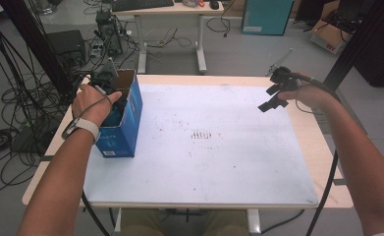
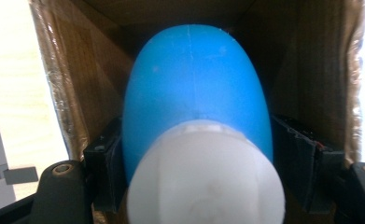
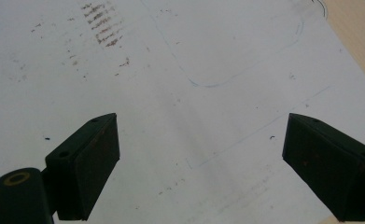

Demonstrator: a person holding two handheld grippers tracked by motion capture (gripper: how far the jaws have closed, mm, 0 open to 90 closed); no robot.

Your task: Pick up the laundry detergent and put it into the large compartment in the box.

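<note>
A blue bottle with a white cap lies inside an open blue cardboard box at the table's left side, cap end toward the camera in the left gripper view. My left gripper reaches down into the box, its jaws spread wide on either side of the bottle, with the pads close beside it. The brown inner walls of the box surround bottle and jaws. My right gripper hovers over the far right of the white mat, open, with nothing between its jaws.
The white mat covers most of the wooden table and bears faint brown marks near its middle. The box stands at the mat's left edge. Beyond the table are a desk, cables on the floor and dark frame posts.
</note>
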